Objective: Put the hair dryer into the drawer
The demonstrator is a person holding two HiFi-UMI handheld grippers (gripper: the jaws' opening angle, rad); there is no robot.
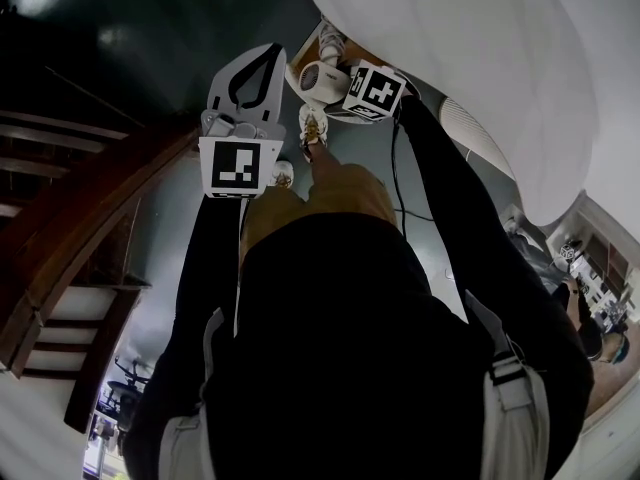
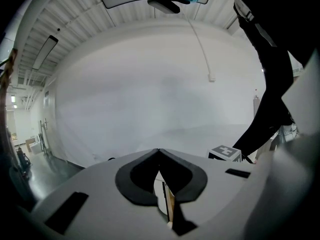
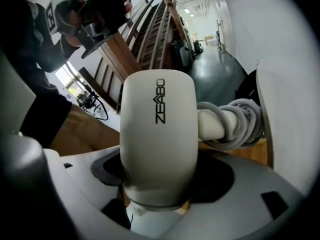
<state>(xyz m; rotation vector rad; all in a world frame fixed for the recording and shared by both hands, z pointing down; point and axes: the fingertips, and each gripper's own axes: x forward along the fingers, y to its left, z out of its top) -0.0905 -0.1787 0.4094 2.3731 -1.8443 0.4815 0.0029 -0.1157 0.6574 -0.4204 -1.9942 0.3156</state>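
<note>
A white hair dryer [image 3: 159, 134] marked ZEABO sits between the jaws of my right gripper [image 3: 160, 176], which is shut on its barrel. Its grey cord [image 3: 237, 124] is wound round the handle, which sticks out to the right. In the head view the hair dryer [image 1: 320, 80] hangs in front of the person's legs, just left of the right gripper's marker cube [image 1: 377, 92]. My left gripper [image 1: 273, 52] is held up beside it, jaws shut tip to tip with nothing between them, as the left gripper [image 2: 159, 151] view also shows. A brown wooden edge [image 1: 305, 48] lies beyond the dryer; whether it is the drawer is unclear.
A large white rounded tabletop [image 1: 480, 68] fills the upper right. A wooden staircase [image 1: 60, 218] runs along the left over dark grey floor [image 1: 150, 28]. The person's shoes [image 1: 312, 128] stand on the floor below the grippers.
</note>
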